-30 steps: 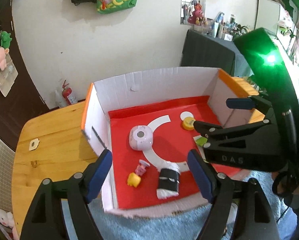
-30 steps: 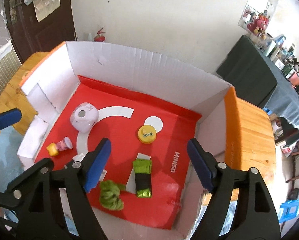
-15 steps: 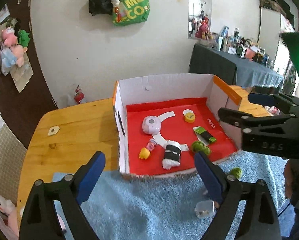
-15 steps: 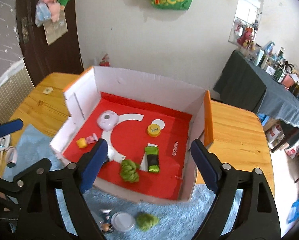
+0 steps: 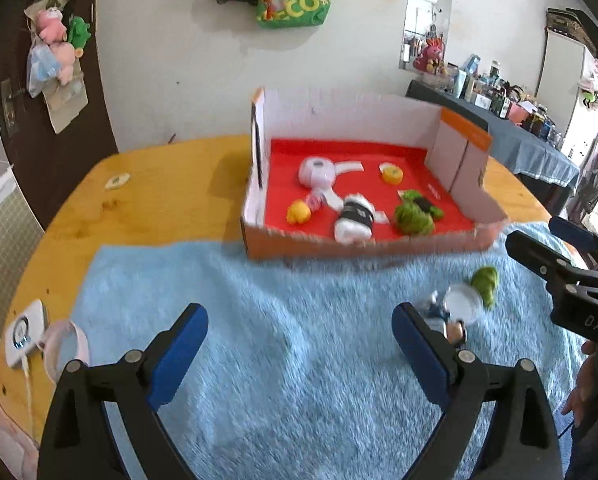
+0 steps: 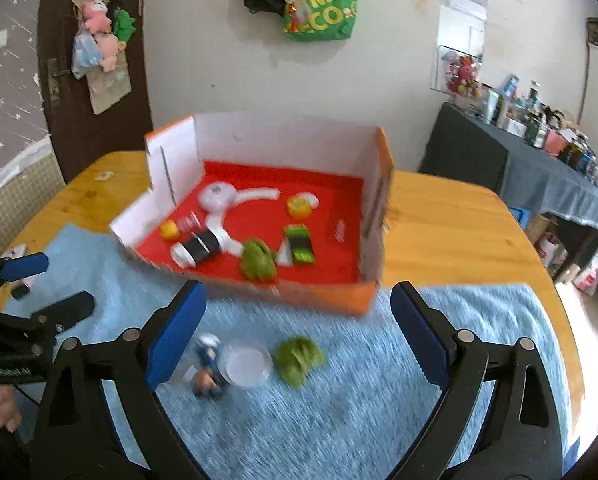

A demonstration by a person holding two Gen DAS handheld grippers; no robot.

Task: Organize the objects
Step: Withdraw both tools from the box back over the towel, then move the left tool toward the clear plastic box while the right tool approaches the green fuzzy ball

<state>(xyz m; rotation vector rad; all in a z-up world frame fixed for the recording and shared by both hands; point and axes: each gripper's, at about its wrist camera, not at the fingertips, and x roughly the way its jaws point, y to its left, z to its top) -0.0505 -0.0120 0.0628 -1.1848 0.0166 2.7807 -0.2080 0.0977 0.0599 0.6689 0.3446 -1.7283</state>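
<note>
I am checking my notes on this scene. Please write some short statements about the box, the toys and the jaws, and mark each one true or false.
1. The box has a red floor. True.
2. Both grippers hold toys. False: the left gripper and right gripper have open, empty jaws.
3. A green toy lies on the blue mat outside the box. True.
4. The yellow duck lies on the mat. False: it is inside the box.
</note>
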